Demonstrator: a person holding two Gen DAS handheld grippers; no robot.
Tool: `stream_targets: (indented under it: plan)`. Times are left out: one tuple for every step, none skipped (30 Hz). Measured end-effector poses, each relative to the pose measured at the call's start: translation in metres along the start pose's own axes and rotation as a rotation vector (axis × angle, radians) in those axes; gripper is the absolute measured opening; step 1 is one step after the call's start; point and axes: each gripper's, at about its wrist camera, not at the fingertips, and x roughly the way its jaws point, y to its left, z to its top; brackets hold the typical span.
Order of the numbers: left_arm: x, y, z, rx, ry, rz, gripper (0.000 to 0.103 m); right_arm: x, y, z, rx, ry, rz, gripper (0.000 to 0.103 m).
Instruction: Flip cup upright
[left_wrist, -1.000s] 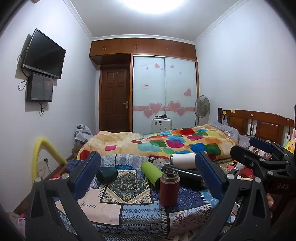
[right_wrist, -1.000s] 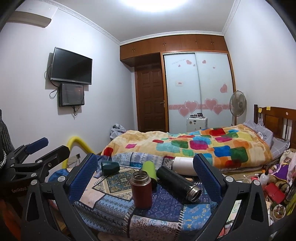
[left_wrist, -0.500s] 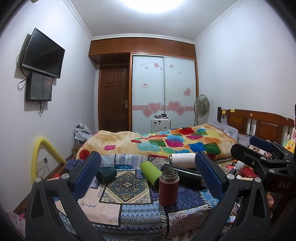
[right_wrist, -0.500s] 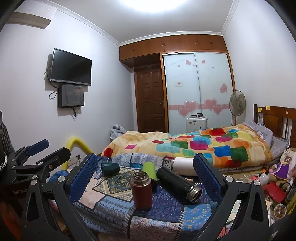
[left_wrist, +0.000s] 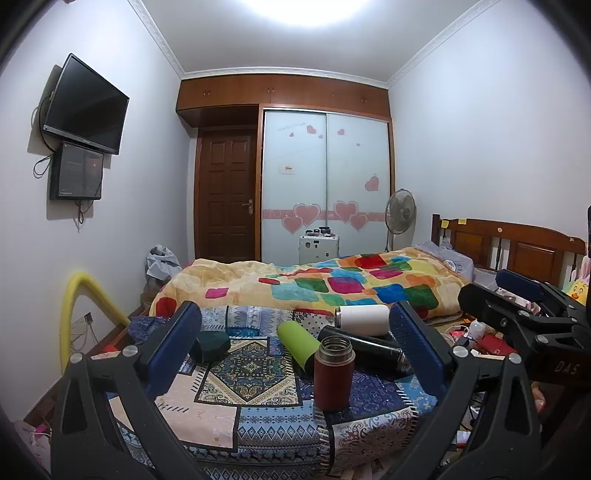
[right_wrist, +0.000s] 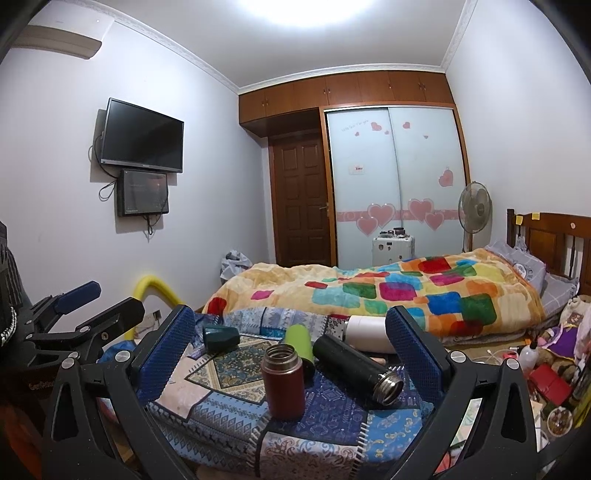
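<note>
A dark red flask (left_wrist: 333, 373) (right_wrist: 283, 380) stands upright, mouth open, on the patterned cloth. Behind it lie a black flask (left_wrist: 364, 352) (right_wrist: 356, 365), a lime green cup (left_wrist: 297, 343) (right_wrist: 299, 341), a white cup (left_wrist: 364, 319) (right_wrist: 367, 332) and a small dark green cup (left_wrist: 211, 345) (right_wrist: 221, 338), all on their sides. My left gripper (left_wrist: 295, 350) is open and empty, held back from the cups. My right gripper (right_wrist: 290, 350) is open and empty, also held back; it shows at the right of the left wrist view (left_wrist: 524, 332).
The patterned cloth (left_wrist: 236, 402) (right_wrist: 207, 402) covers a low table in front of a bed with a colourful blanket (left_wrist: 332, 284). Clutter lies on the floor at the right (right_wrist: 546, 376). A yellow foam tube (left_wrist: 74, 314) stands at the left wall.
Both views drifted very slightly; the grippers stay open and the cups have not moved.
</note>
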Motion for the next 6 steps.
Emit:
stream_targets:
  plan:
    - [-0.0002,0.0,0.0,0.0,0.0,0.001,0.103,-0.0002,0.0001,-0.0006,0.0,-0.001,0.0,0.103]
    - [-0.0002,0.0001,0.0,0.0,0.0,0.0,0.103,-0.0002,0.0005,-0.0002,-0.001,-0.001,0.001,0.103]
    - [-0.0001,0.0,-0.0002,0.0,0.001,-0.002,0.103,-0.0002,0.0008,-0.0001,-0.002,-0.002,0.001,0.103]
    - [0.0,-0.0002,-0.0002,0.0,0.002,-0.003,0.103,-0.0001,0.0006,-0.0003,-0.001,-0.003,0.001,0.103]
    - [0.0,-0.0004,-0.0001,0.0,0.003,-0.003,0.103,0.0,0.0008,-0.0001,-0.001,-0.002,0.002,0.103]
    - [0.0,-0.0005,-0.0001,0.0,0.003,-0.004,0.103,-0.0002,0.0004,-0.0007,-0.001,-0.001,0.003,0.103]
